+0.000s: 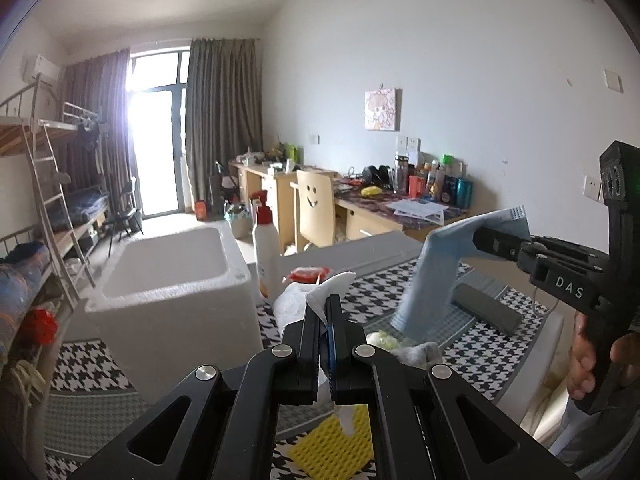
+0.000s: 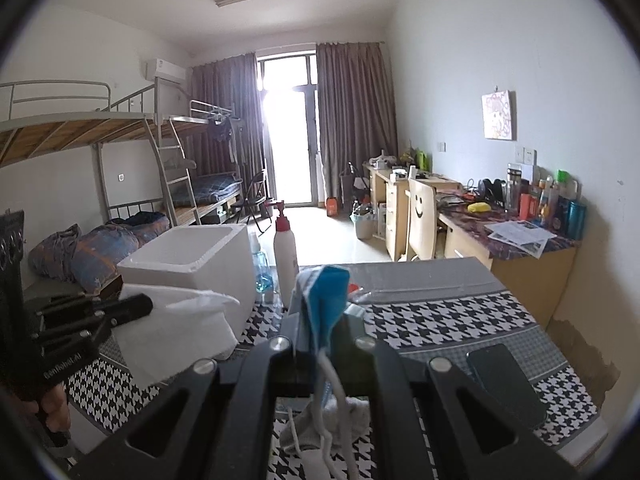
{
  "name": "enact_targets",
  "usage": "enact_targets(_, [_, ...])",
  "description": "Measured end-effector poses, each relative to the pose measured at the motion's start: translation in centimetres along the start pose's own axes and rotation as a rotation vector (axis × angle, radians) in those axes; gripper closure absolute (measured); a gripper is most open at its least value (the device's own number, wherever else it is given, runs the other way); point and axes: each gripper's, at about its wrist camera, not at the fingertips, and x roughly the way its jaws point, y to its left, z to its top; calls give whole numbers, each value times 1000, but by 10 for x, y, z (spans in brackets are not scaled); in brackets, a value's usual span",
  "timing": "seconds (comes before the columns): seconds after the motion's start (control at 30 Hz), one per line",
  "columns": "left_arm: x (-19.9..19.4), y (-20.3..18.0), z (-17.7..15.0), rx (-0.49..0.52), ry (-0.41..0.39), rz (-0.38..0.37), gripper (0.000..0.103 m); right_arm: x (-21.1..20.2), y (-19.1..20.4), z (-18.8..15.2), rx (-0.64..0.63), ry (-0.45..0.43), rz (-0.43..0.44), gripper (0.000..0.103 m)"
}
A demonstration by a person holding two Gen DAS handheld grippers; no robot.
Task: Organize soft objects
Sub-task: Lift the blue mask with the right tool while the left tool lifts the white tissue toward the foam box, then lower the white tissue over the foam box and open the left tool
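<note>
My left gripper [image 1: 327, 312] is shut on a white tissue [image 1: 329, 286], held above the houndstooth table; it also shows in the right wrist view [image 2: 120, 310] with the tissue [image 2: 180, 320] hanging wide. My right gripper [image 2: 320, 320] is shut on a blue face mask [image 2: 326, 300] whose white ear loops dangle; it shows in the left wrist view [image 1: 486, 242] with the mask [image 1: 436, 276] hanging down. A white foam box [image 1: 172, 280] stands open at the left. A yellow sponge [image 1: 334, 440] and a grey sock [image 1: 420, 354] lie on the table.
A white spray bottle [image 1: 266, 252] with a red top stands beside the foam box [image 2: 192, 256]. A dark phone [image 2: 506, 384] lies on the table at the right. A red-edged packet [image 1: 306, 274] lies behind the tissue. A desk and chair stand beyond.
</note>
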Motion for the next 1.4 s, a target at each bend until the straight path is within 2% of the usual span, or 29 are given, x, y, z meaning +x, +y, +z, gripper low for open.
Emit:
enact_targets(0.27, [-4, 7, 9, -4, -19, 34, 100, 2, 5, 9, -14, -25, 9, 96])
enact_targets(0.83, [8, 16, 29, -12, -35, 89, 100, 22, 14, 19, -37, 1, 36, 96])
enact_targets(1.4, [14, 26, 59, -13, -84, 162, 100, 36, 31, 48, -67, -16, 42, 96])
